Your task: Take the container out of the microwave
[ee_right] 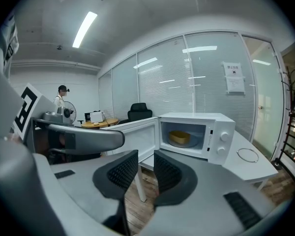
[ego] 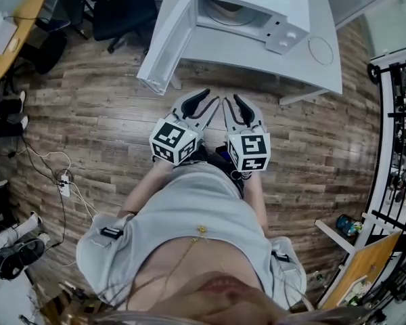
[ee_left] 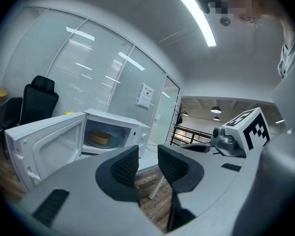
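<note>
door: the white box-shaped microwave oven (ego: 257, 5) stands toward the left end of the white table (ego: 318, 70), and its door (ego: 164, 42) hangs wide open, so the opening looks done.
container: the shallow round yellow container (ee_right: 179, 137) sits on the turntable inside the cavity, untouched.
left gripper (ee_left: 147, 156): jaws slightly parted and empty, well short of the table's front edge.
right gripper (ee_right: 146, 161): the same, just beside the left one.
left to do: the reach in, the grasp and the lift out.

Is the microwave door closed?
No, the microwave door stands wide open, and the yellow container shows inside.
</note>
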{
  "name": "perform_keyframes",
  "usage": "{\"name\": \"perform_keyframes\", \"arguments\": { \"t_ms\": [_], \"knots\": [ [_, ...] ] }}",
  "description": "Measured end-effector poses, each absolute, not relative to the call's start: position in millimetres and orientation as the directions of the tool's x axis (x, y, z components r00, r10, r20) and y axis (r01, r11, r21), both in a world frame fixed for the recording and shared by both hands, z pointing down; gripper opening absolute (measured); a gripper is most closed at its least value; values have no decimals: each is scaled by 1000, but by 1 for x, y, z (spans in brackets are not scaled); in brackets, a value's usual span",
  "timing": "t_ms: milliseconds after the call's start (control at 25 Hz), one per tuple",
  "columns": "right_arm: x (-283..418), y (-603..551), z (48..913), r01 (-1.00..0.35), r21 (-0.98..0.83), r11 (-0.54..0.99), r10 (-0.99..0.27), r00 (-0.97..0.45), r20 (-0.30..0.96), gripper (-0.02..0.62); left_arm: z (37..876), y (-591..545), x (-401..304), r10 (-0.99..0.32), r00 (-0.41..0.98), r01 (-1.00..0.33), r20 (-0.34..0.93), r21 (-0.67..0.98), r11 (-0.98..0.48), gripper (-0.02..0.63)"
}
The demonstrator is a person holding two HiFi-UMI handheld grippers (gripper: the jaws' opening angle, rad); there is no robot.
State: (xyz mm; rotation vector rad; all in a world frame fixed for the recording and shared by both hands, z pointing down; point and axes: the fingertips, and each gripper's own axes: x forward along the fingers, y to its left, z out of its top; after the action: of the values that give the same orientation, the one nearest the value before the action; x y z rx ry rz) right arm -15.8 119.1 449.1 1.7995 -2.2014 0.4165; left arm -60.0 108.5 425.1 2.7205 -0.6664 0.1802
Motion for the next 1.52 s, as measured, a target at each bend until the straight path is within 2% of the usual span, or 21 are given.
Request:
{"name": "perform_keyframes", "arguments": {
  "t_ms": [680, 1520],
  "knots": [
    [-33, 98, 443, -974, -35, 223, -902, -220, 372, 107, 422, 87, -84, -468, 863, -505, 189, 292, -812, 124],
    [3, 52, 446, -961, -42, 273, -885, -268, 382, 107, 425, 42, -44, -505, 839, -544, 204, 293, -786, 124]
  ]
}}
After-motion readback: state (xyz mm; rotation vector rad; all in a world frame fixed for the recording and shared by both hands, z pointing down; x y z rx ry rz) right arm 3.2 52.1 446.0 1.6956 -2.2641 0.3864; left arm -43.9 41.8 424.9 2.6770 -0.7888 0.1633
